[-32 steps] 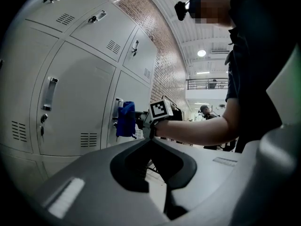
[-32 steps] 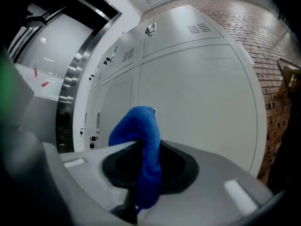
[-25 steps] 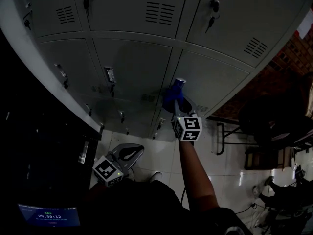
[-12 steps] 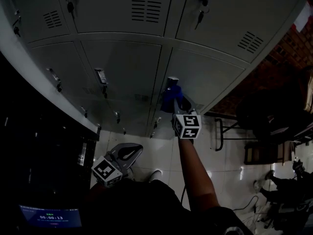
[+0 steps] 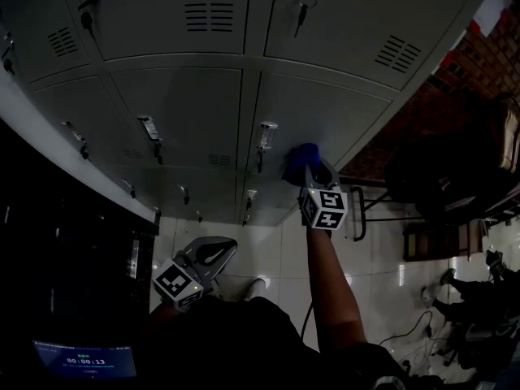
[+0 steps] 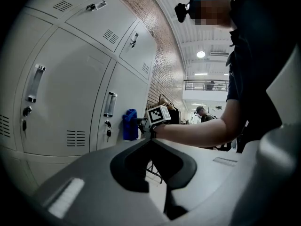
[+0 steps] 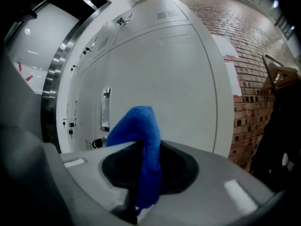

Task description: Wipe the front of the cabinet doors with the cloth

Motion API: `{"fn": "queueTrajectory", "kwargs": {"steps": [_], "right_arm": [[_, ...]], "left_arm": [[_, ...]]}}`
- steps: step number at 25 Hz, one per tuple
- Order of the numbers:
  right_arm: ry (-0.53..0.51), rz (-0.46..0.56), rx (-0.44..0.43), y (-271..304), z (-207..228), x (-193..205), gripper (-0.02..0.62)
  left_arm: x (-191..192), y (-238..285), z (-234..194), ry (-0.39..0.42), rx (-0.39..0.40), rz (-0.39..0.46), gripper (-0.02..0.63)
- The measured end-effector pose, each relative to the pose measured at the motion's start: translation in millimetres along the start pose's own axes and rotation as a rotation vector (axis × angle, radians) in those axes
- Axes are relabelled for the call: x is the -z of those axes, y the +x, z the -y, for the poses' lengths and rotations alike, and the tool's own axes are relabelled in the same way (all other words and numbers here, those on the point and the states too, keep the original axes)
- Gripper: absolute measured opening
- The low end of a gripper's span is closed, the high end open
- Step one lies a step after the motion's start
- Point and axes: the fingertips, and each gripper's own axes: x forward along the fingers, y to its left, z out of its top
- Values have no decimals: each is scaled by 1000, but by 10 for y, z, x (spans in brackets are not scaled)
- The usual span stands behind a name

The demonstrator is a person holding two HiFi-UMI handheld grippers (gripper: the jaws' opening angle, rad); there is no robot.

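Up against the grey cabinet doors [image 5: 179, 112], in the head view, the right tool [image 5: 311, 171] is holding a blue cloth [image 5: 302, 158] to the front of one door, just right of that door's handle [image 5: 266, 135]. Its marker cube [image 5: 327, 208] is facing the camera, and the person's forearm [image 5: 333, 283] is reaching up to it. The left tool [image 5: 223, 250] is hanging low over the pale tiled floor [image 5: 268, 246], well apart from the doors. A brick wall [image 5: 422, 112] is showing to the right of the cabinet.

Along the left gripper view, the left tool [image 6: 151, 142] is showing its jaws drawn together with nothing between them. Beyond them the cloth [image 6: 130, 125] is touching the door face beside the handle [image 6: 109, 104], with the right tool's marker cube [image 6: 158, 115] just behind it.

Along the right gripper view, the right tool [image 7: 141, 147] is clamping the cloth [image 7: 136, 124], whose folded end is sticking out past the jaws toward the door. The handle [image 7: 106, 108] is standing to the left of the cloth, and the brick wall [image 7: 244, 79] is running along the right.
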Motion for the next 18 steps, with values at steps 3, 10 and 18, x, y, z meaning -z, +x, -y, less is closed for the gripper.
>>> {"fn": "queueTrajectory", "kwargs": {"steps": [3,10,18], "right_arm": [[12,-5,30,-50,186,35,67],[28,-18,100,-172,587,137,67],[55,-25,191,-285,913,255,67]], "left_arm": [[7,77,40,-3,15,-7,0],[28,206,138,-6,44,-12,0],[82,214,134,-1,39,-25,0]]}}
